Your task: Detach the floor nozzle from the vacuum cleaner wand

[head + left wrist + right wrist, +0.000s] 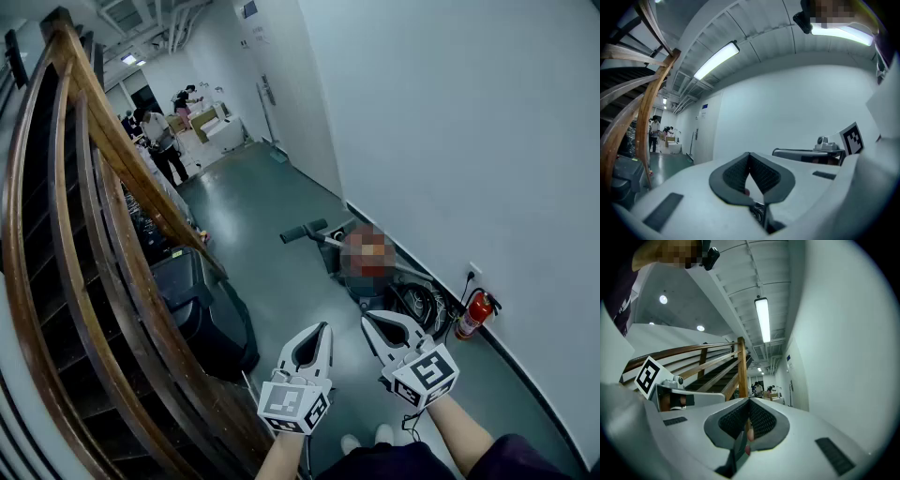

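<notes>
step: approach | left gripper (323, 328), right gripper (368, 320): jaws together, empty | vacuum (305, 231) centre-right, untouched | next: reach down, locate nozzle joint

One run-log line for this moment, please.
phase: before contact | left tool: shut, empty | right tool: shut, empty | vacuum cleaner: on floor, untouched

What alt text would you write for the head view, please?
The left gripper and right gripper are held out side by side, both shut and empty, over a green floor. Ahead, a vacuum cleaner lies by the white wall near a red fire extinguisher; a wooden stair railing runs along the left.
</notes>
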